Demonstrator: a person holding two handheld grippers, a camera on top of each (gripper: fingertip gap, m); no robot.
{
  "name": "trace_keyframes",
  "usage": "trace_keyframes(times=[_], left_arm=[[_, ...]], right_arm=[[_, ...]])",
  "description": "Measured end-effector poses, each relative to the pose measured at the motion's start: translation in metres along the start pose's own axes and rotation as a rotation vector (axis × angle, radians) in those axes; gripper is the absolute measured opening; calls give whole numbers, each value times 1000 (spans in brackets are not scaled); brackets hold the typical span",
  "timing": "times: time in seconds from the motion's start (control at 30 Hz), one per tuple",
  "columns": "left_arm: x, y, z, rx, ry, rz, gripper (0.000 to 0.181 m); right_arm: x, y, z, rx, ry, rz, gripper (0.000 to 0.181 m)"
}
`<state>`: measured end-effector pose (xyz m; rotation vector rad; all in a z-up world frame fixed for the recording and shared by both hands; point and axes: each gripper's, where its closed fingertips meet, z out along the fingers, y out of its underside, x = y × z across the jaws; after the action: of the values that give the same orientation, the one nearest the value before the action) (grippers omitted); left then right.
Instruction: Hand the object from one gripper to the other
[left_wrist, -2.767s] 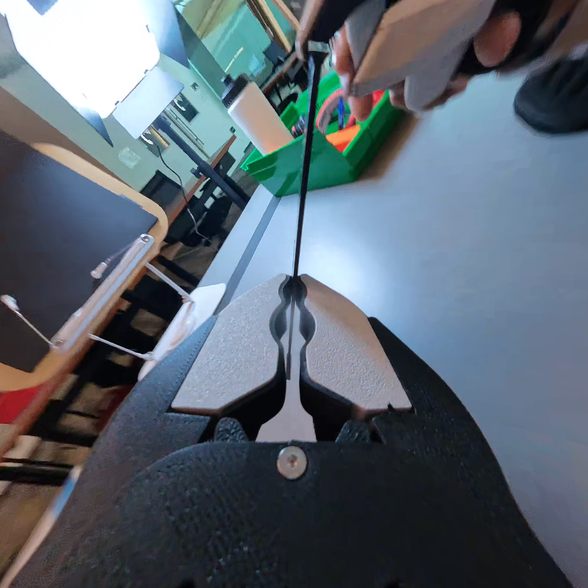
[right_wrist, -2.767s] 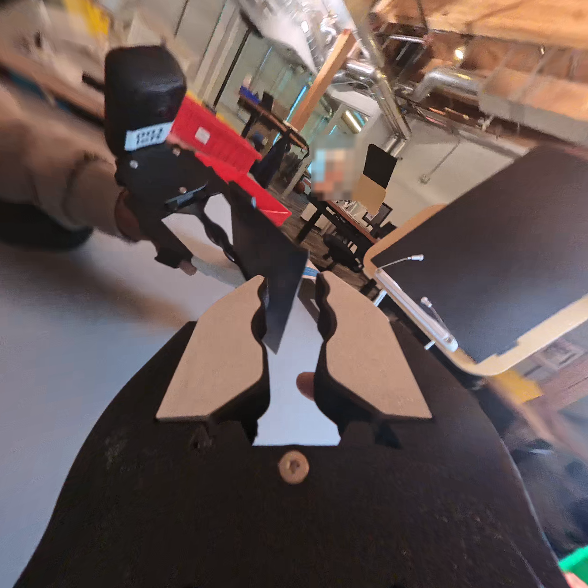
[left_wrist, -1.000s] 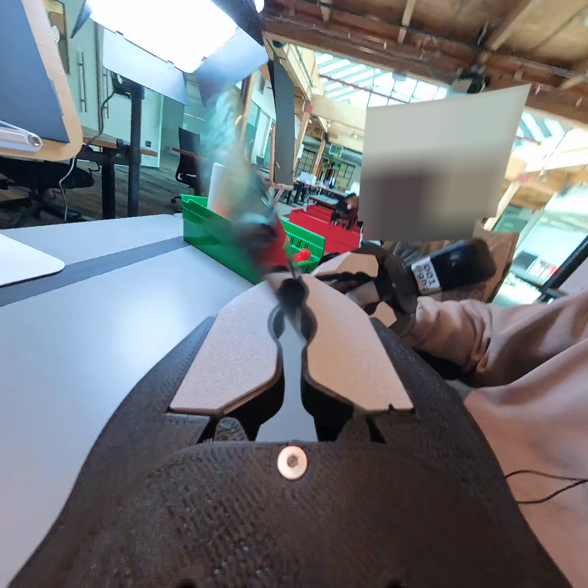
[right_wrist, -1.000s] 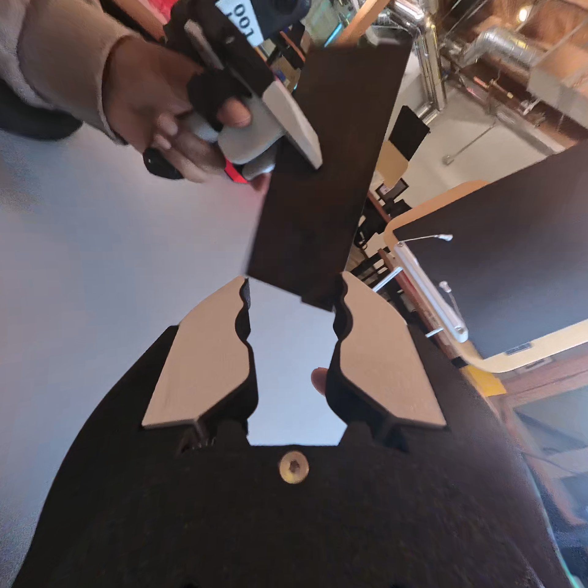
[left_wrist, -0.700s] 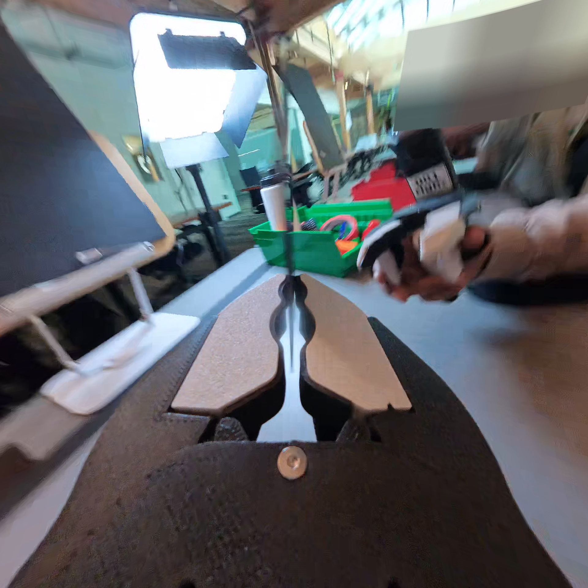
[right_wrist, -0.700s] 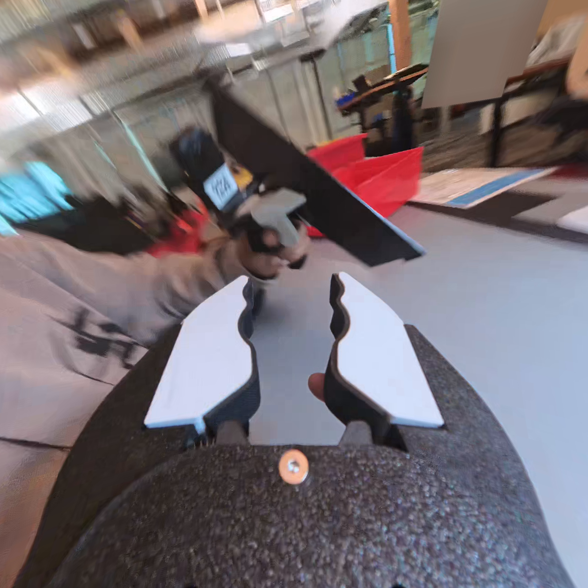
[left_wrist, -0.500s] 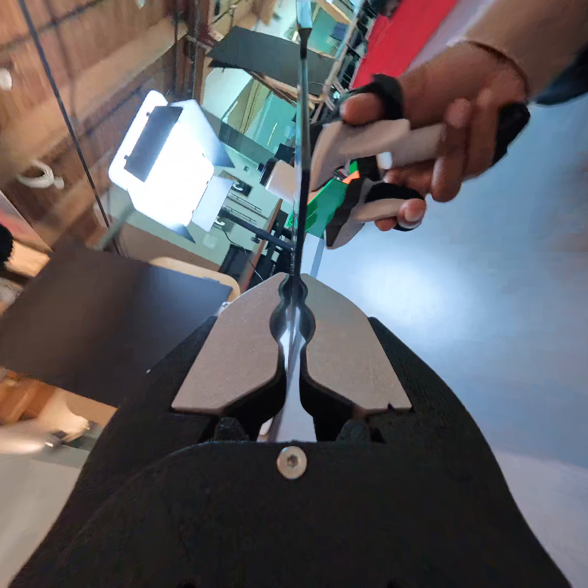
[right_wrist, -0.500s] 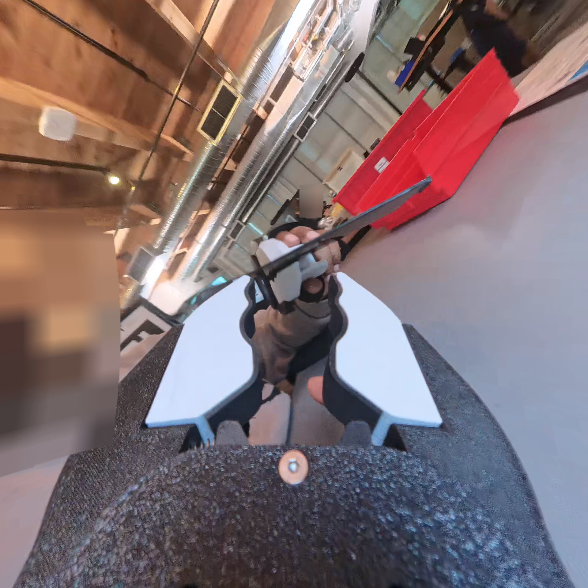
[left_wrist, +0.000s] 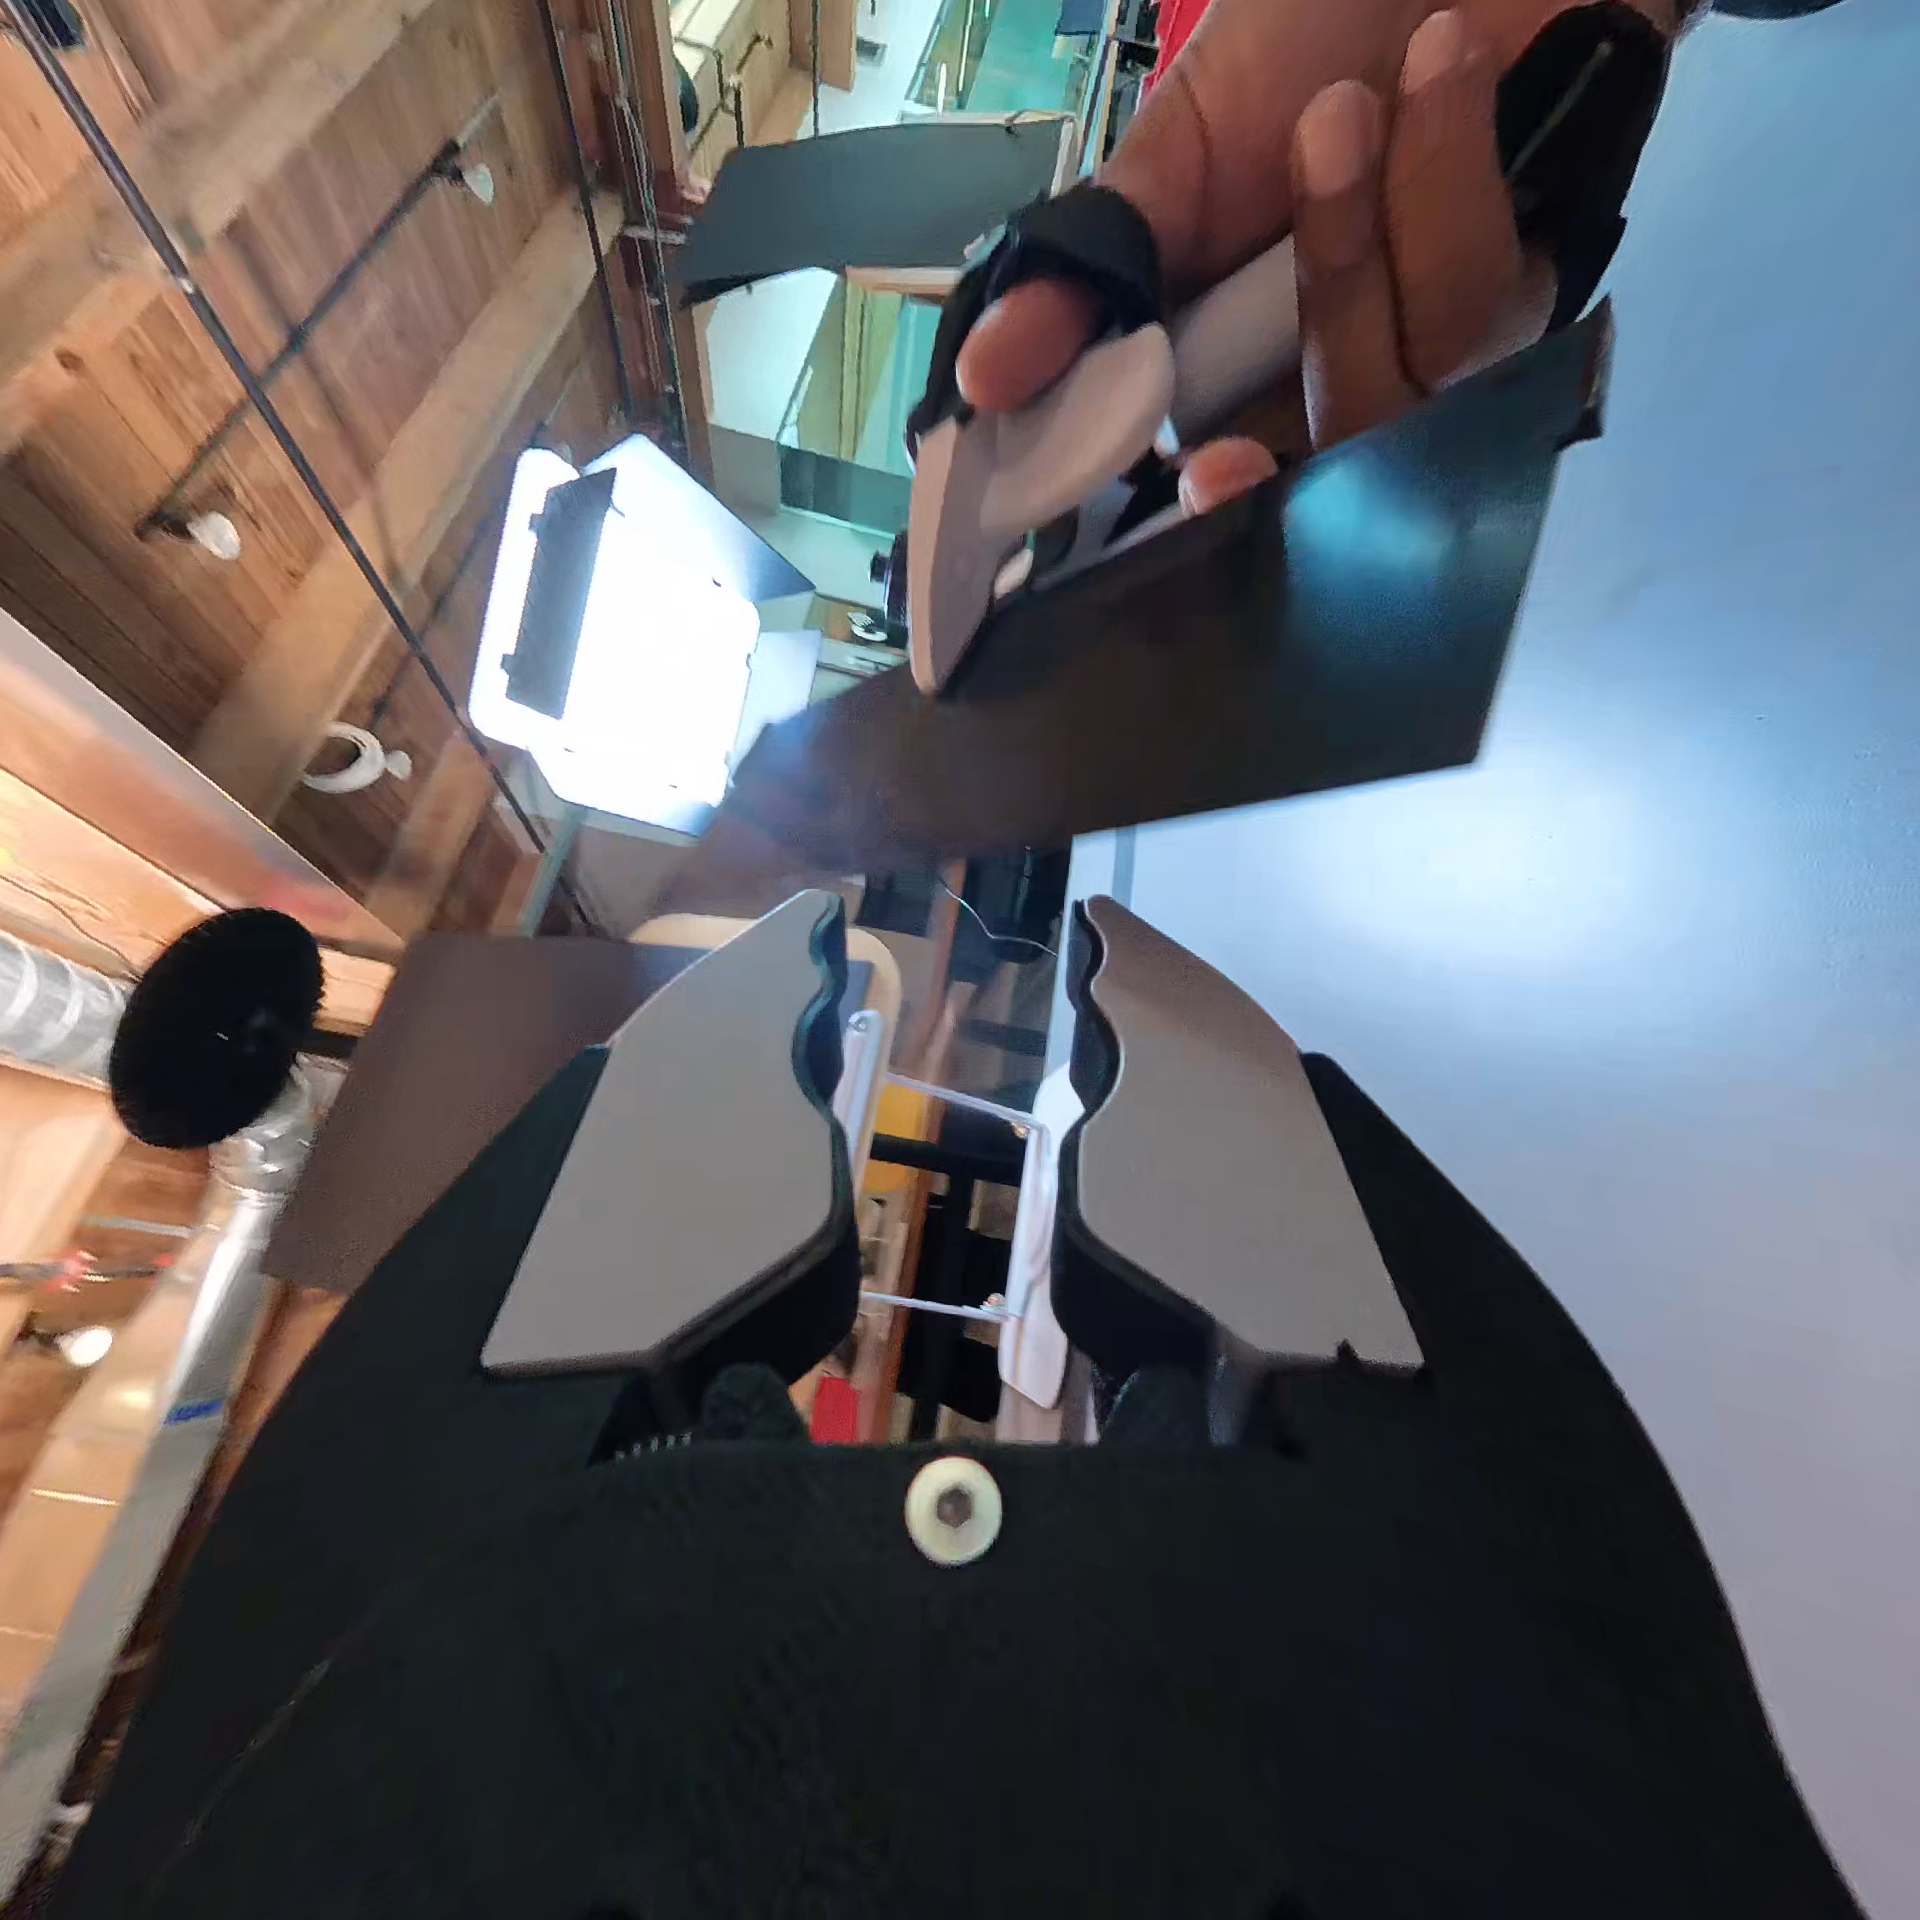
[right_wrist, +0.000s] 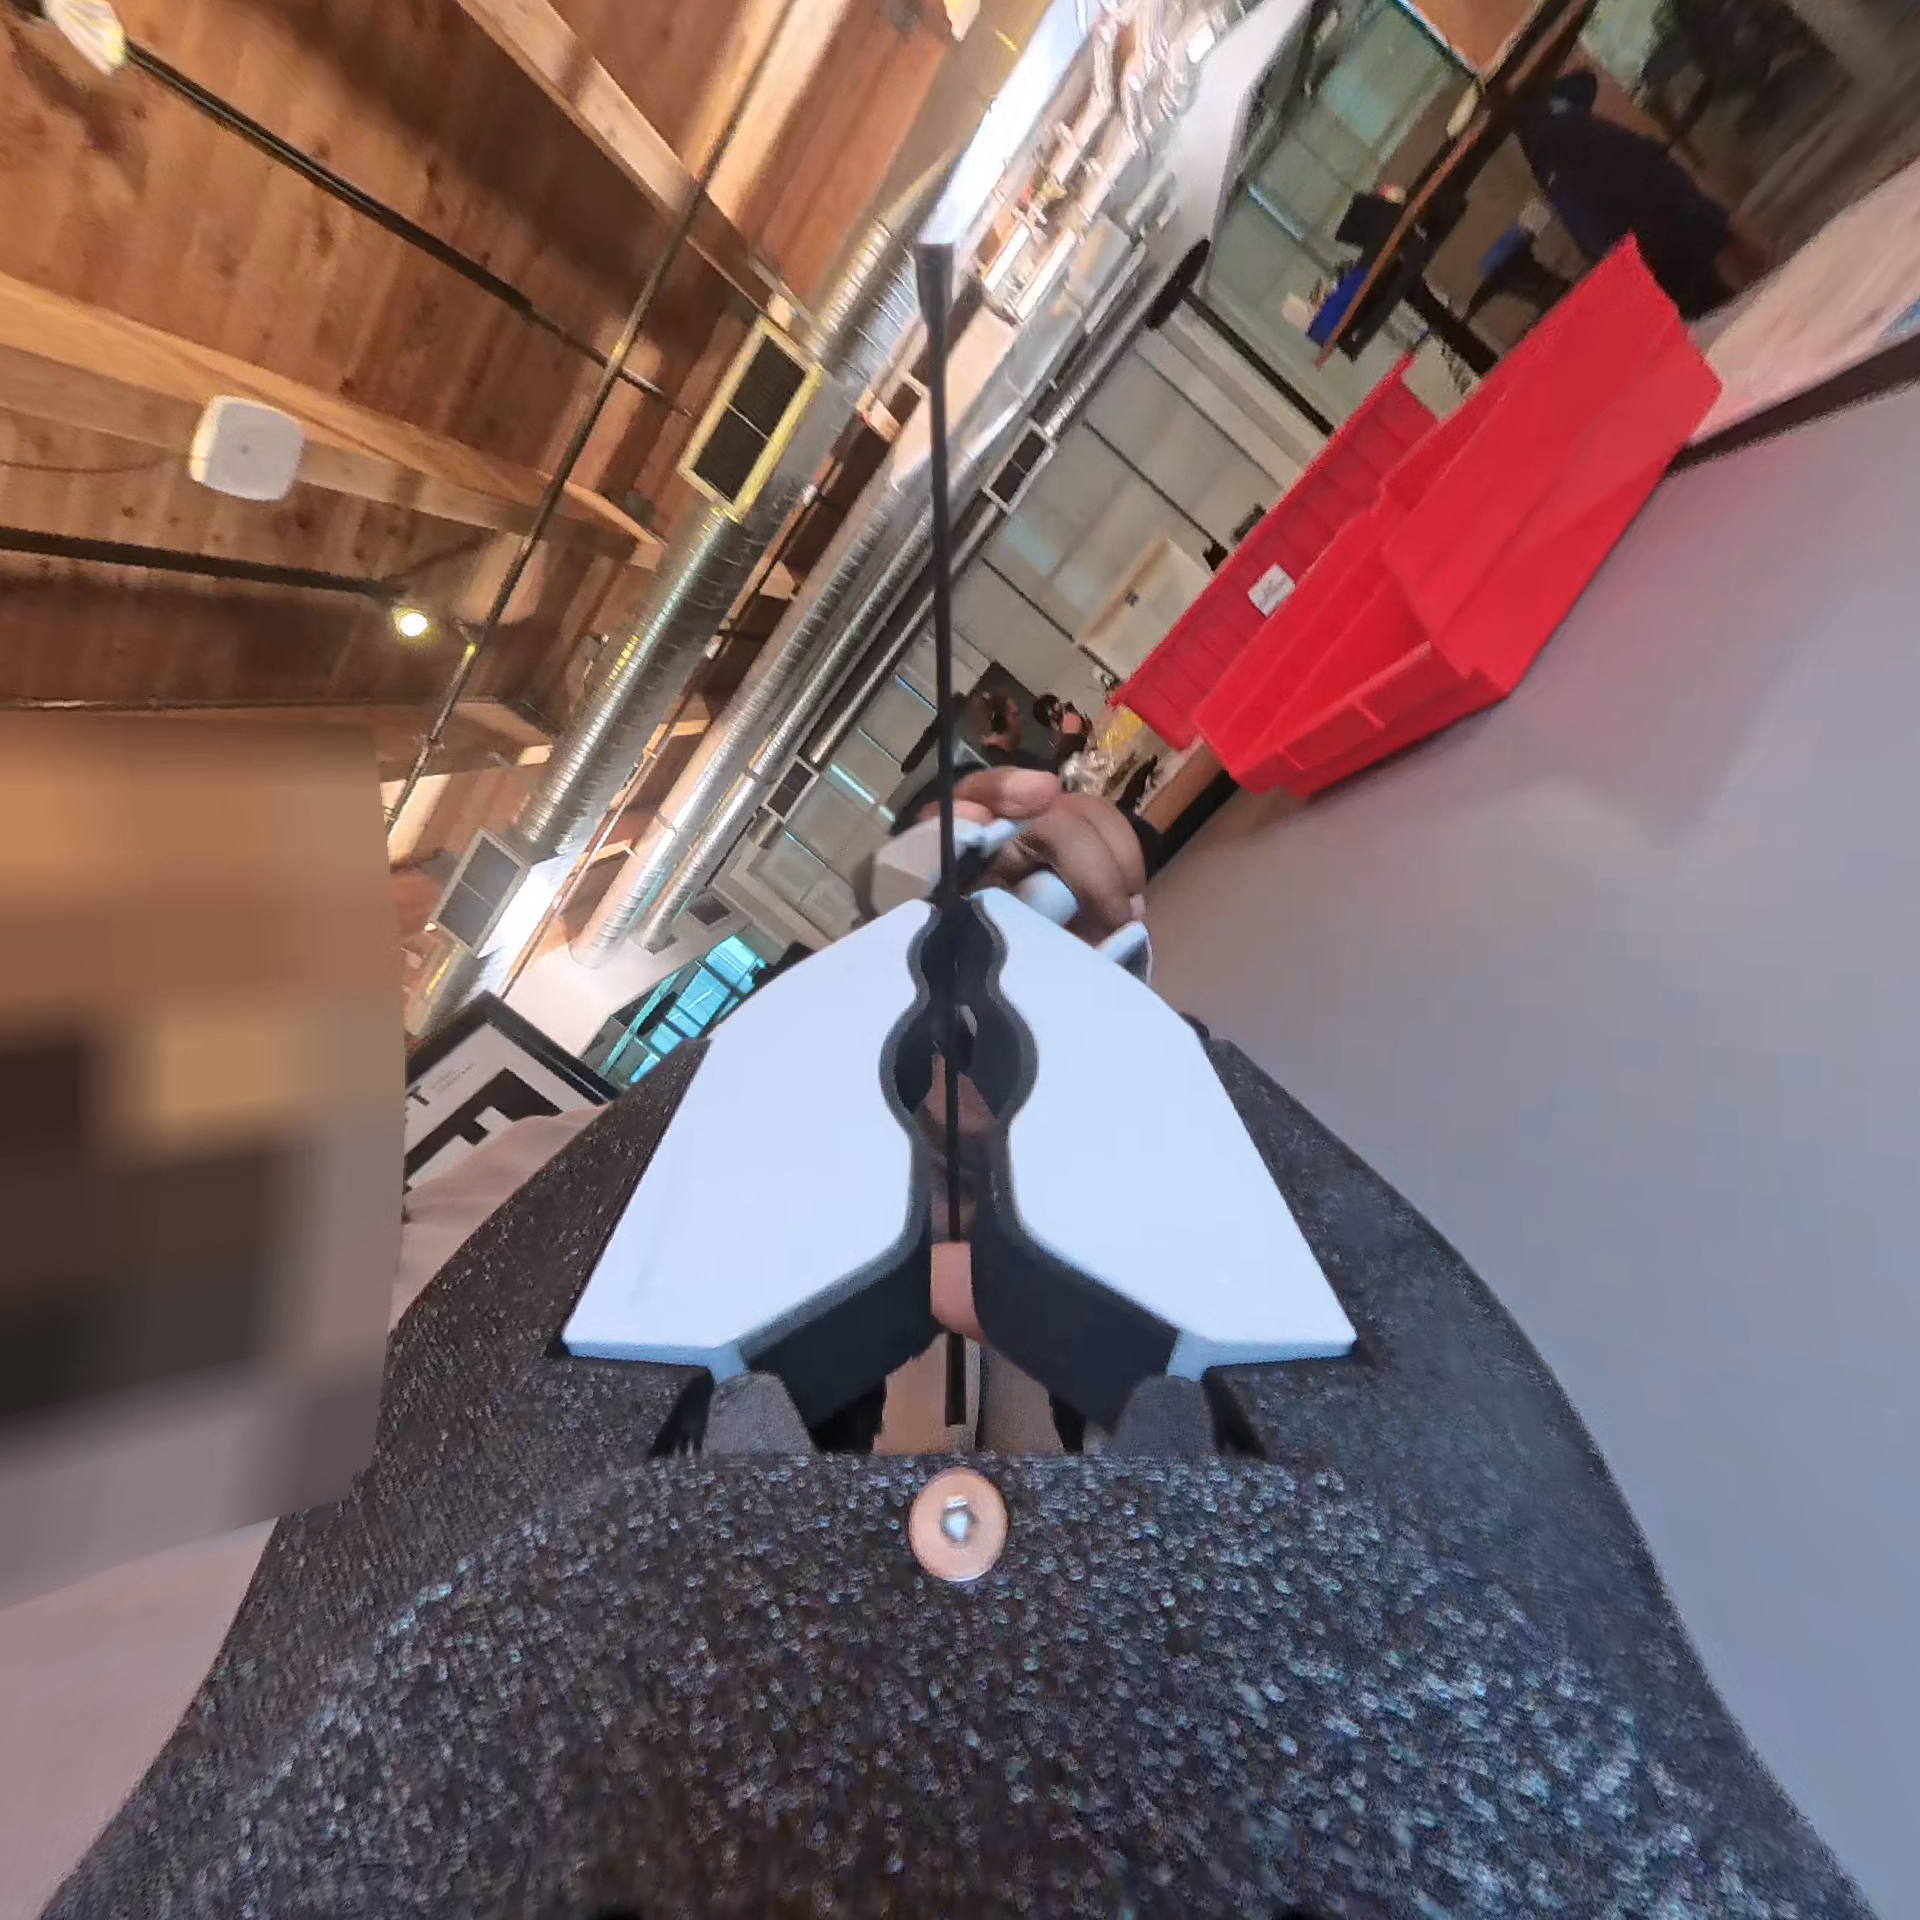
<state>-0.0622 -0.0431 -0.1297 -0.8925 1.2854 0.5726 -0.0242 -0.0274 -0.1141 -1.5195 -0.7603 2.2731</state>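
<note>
With my right gripper (right_wrist: 956, 925) pinched on the thin black card (left_wrist: 1226, 665), the handover looks all but made, and what is left is to get my left gripper (left_wrist: 951, 914) clear without knocking it. From the right wrist view the card runs edge-on straight down the slot between my right fingers (right_wrist: 810, 1122), reaching well back toward the palm, so I judge the hold deep and sound. From the left wrist view my left fingers (left_wrist: 707, 1153) stand wide apart with nothing between them, and the card hangs in the air just beyond their tips, above the grey bench (left_wrist: 1621, 1039), flat face toward me. To finish well I would draw the left gripper straight back along its own line, not sideways, since the card's lower edge lies close over the fingertips and a sweep could catch it and twist it in the right grip. I would hold the squeeze on the right side steady; a sheet this thin will likely flex or pivot if the pressure slackens. Red bins (right_wrist: 1455, 582) stand far off on the bench.
</note>
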Motion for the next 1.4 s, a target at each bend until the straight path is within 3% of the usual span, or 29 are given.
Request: trace_keyframes(times=[0.07, 0.13, 0.23, 0.33, 0.4, 0.43, 0.5, 0.63, 0.73, 0.8, 0.83, 0.97, 1.1, 1.17, 1.27, 1.33, 1.4], left_arm=[[-3, 13, 1, -16, 30, -158, 39], [-7, 29, 3, -13, 73, -426, 38], [-19, 39, 4, 90, 189, -1041, 34], [-31, 37, 2, 286, 389, -1698, 30], [-29, 39, 4, 369, 513, -2036, 26], [-26, 38, 5, 407, 578, -2152, 26], [-6, 37, 11, 361, 673, -2297, 26], [9, 11, 15, 399, 885, -2405, 35], [14, -9, 13, 402, 977, -2377, 37], [19, -20, 10, 379, 1044, -2351, 31], [23, -22, 9, 364, 1049, -2324, 16], [11, -17, 6, 413, 988, -2265, 4], [-7, 7, 6, 401, 765, -2142, 2], [-12, 27, 6, 358, 629, -2050, 1], [-14, 47, 6, 258, 452, -1755, 2], [-16, 45, 4, 225, 379, -1530, 2], [-17, 30, 1, 243, 373, -1381, 2]], right_arm=[[-8, -14, -8, 32, 6, -103, 1], [-11, -24, -16, 25, 80, -337, 1], [-12, -32, -28, -44, 256, -784, 2], [-10, -30, -32, -133, 417, -1199, 1], [-9, -24, -29, -193, 479, -1427, 2], [-9, -19, -26, -222, 492, -1534, 2], [-10, -6, -20, -270, 484, -1713, 2], [-13, 21, -6, -377, 439, -2030, 2], [-8, 44, 2, -495, 394, -2215, 2], [-5, 56, 7, -540, 373, -2300, 8], [-7, 59, 10, -529, 363, -2336, 10], [0, 47, 7, -524, 471, -2350, 20], [6, 32, -3, -489, 493, -2107, 29], [13, 25, -10, -454, 474, -1769, 31], [15, 8, -19, -341, 410, -1259, 32], [7, -3, -19, -226, 325, -962, 33], [1, -10, -18, -151, 268, -813, 33]])
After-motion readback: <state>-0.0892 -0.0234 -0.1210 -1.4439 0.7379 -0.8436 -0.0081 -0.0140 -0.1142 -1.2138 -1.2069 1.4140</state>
